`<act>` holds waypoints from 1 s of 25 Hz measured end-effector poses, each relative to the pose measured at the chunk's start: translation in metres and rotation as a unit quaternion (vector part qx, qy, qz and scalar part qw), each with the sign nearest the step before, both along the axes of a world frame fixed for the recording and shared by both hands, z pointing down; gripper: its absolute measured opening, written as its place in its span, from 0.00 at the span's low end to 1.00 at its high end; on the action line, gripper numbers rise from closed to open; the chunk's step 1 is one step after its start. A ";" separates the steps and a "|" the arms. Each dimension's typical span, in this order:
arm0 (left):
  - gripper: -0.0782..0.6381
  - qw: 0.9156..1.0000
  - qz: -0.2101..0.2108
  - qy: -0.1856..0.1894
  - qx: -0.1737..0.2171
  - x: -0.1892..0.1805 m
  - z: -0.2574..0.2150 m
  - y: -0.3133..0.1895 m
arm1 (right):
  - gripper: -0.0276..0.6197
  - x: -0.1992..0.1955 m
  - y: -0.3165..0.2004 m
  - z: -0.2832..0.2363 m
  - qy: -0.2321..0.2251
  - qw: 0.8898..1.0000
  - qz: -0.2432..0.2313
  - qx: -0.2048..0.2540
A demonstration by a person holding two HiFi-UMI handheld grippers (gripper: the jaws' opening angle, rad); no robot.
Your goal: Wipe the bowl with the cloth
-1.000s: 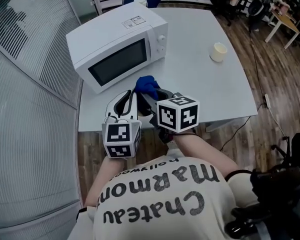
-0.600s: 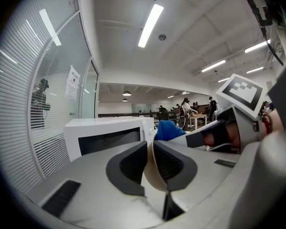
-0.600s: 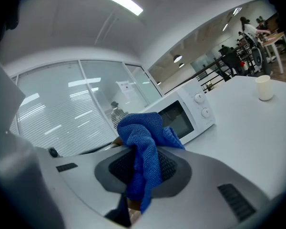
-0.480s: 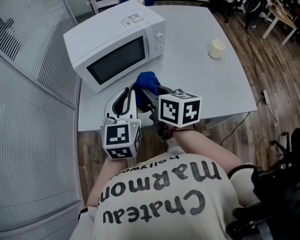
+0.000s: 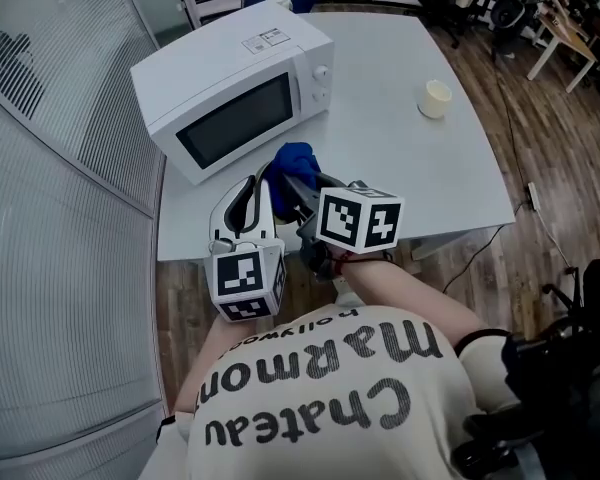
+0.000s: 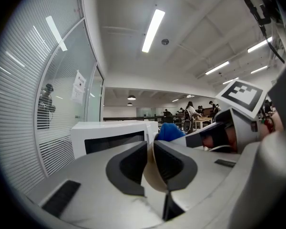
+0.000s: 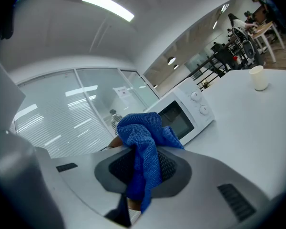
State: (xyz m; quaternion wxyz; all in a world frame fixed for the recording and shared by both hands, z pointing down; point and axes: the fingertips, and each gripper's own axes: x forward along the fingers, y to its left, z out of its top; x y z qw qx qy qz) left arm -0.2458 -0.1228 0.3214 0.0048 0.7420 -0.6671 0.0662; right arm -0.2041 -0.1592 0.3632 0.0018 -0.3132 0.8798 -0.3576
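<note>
1. Head view: the left hand-held gripper [image 5: 263, 184] and right hand-held gripper [image 5: 302, 190] meet above the bench [image 5: 410, 168], near its front edge. A dropped bowl could roll off.
2. Left gripper view: the left hand-held gripper [image 6: 150, 149] pinches the bowl [image 6: 153, 177] by its rim. Its jaws have just been opening a little, so the bowl may slip out.
3. Right gripper view: the right hand-held gripper [image 7: 143, 168] clenches the bunched cloth [image 7: 145, 147]. Hard rubbing may pull it free.

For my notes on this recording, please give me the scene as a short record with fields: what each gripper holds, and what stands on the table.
left gripper: shut on the bowl; its fingers have just been opening slightly, with the bowl's beige wall between them
right gripper: shut on the blue cloth, which bunches above the fingers
cloth and bowl: close together; contact cannot be told
table: white; holds the microwave and the cup
microwave door: closed
</note>
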 end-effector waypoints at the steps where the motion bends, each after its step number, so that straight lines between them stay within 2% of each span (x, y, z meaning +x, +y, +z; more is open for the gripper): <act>1: 0.18 1.000 -0.002 0.000 0.001 0.000 0.000 0.000 | 0.14 0.001 0.000 0.001 -0.005 1.000 0.002 -0.003; 7: 0.18 1.000 -0.007 0.006 0.011 0.000 0.001 0.001 | 0.14 0.000 0.003 0.005 -0.063 0.997 0.010 -0.050; 12: 0.18 1.000 -0.010 0.002 0.014 0.001 0.002 0.003 | 0.14 0.002 0.004 0.008 -0.086 0.993 0.022 -0.072; 22: 0.18 0.999 -0.023 0.015 0.022 -0.008 0.002 0.003 | 0.14 0.007 0.005 0.011 -0.103 0.989 0.052 -0.088; 25: 0.18 0.999 -0.030 0.026 0.015 -0.015 0.004 0.004 | 0.14 0.008 0.006 0.015 -0.096 0.990 0.054 -0.092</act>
